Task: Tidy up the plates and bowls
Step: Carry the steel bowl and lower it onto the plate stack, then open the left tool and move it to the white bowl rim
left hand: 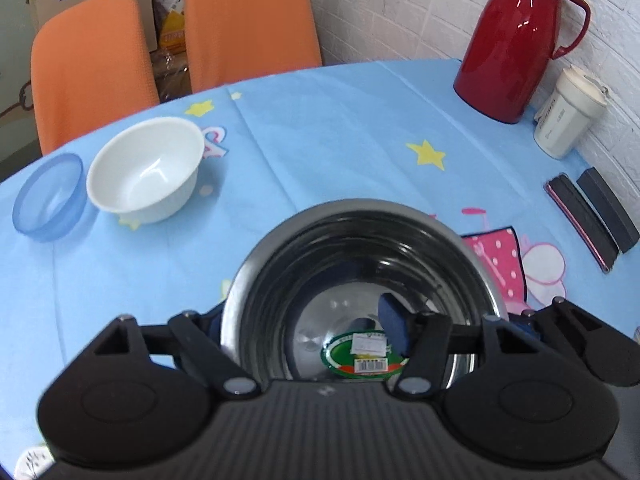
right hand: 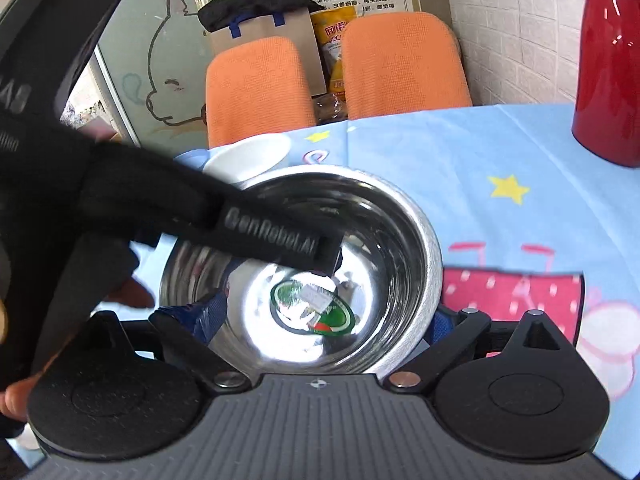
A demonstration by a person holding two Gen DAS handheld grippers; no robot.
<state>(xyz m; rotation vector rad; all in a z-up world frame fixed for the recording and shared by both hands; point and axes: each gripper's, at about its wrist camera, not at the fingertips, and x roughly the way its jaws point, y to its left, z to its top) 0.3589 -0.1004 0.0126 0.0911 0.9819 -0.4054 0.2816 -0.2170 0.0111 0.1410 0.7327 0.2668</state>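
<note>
The left gripper has its jaws spread wide across a steel bowl: its right blue pad sits inside the bowl against the inner wall, while the left finger lies outside the rim, and whether either pad presses the metal I cannot tell. The right gripper also straddles the same steel bowl with jaws spread, one blue pad showing at the near left edge of the bowl and the other just outside the rim at the right; contact cannot be judged there either. In the right wrist view the left gripper's black finger reaches in from the left over the bowl's rim. A round green label is stuck to the bowl's floor. The bowl stands on the worktop, which wears a light blue cloth printed with yellow stars and a pink cartoon figure. Farther off to the left a white bowl stands upright, and a translucent blue bowl sits just beside it, tilted toward the camera. Well apart on the far right, by the white brick wall, stand a red thermos jug and a cream cup with a lid, with two dark flat blocks lying near the edge. Two orange chairs stand behind the worktop.
</note>
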